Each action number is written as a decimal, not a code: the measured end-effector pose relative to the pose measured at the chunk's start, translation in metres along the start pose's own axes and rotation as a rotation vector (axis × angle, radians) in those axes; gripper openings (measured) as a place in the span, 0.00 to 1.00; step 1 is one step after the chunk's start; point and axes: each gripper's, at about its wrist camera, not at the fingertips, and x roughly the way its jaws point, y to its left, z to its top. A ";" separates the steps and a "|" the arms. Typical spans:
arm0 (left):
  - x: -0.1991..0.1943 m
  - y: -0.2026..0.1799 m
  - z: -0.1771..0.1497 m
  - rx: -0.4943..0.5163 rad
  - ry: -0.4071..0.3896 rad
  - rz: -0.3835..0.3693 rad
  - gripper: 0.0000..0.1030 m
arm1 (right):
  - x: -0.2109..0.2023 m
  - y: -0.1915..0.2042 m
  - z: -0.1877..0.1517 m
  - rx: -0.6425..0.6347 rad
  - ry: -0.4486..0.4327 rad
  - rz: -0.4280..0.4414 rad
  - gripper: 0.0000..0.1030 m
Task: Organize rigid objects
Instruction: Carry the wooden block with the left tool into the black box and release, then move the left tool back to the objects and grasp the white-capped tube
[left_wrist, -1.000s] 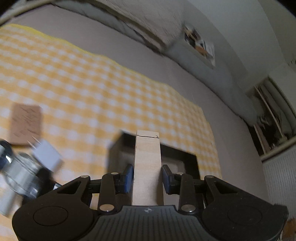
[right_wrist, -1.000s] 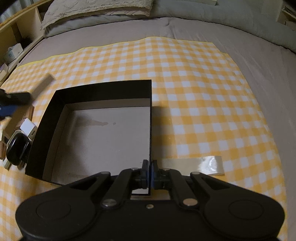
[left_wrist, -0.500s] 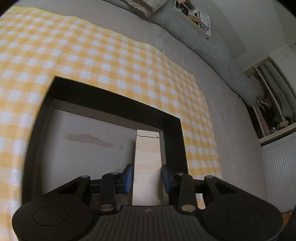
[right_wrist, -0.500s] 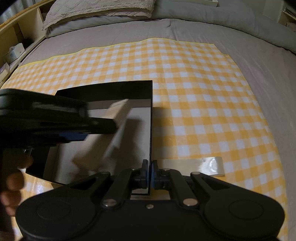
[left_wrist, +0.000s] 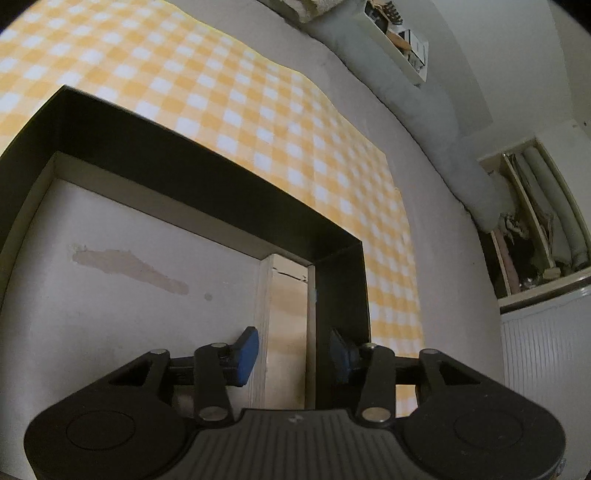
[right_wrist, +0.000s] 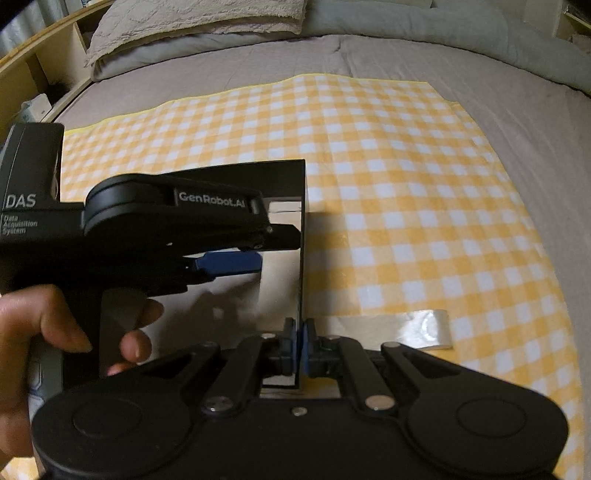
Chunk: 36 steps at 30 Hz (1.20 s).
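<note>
Left gripper (left_wrist: 291, 349) reaching low into the black box (left_wrist: 207, 177), held level over the pale floor, a bare hand (right_wrist: 55, 325) wrapped round its handle in the right wrist view. Fingers spread, blue pads (left_wrist: 245, 354) standing off both sides of the wooden block (left_wrist: 286, 332); left pad just beside the block's face, right pad out past the box's right wall. Block lying flat inside the box, long side pressed along that right wall, far end tucked into the far right corner. Near end hidden under the gripper body.

Right gripper (right_wrist: 298, 347) low at the box's near right corner, pads pressed together on the thin right wall, pinching it. Strip of clear tape (right_wrist: 417, 328) lying on the yellow checked cloth (right_wrist: 406, 192) just right of that gripper. Cloth spread over a grey bed (right_wrist: 535, 122), pillow (right_wrist: 199, 29) at the far end.
</note>
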 end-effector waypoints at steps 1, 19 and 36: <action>0.000 0.000 0.001 0.006 0.003 -0.004 0.45 | 0.000 0.000 0.000 0.002 0.000 0.003 0.04; -0.058 -0.004 0.007 0.144 -0.039 0.050 0.79 | 0.002 0.001 0.001 0.041 0.006 0.003 0.04; -0.149 0.012 0.012 0.293 -0.133 0.183 1.00 | 0.003 0.006 0.004 0.014 0.024 -0.037 0.03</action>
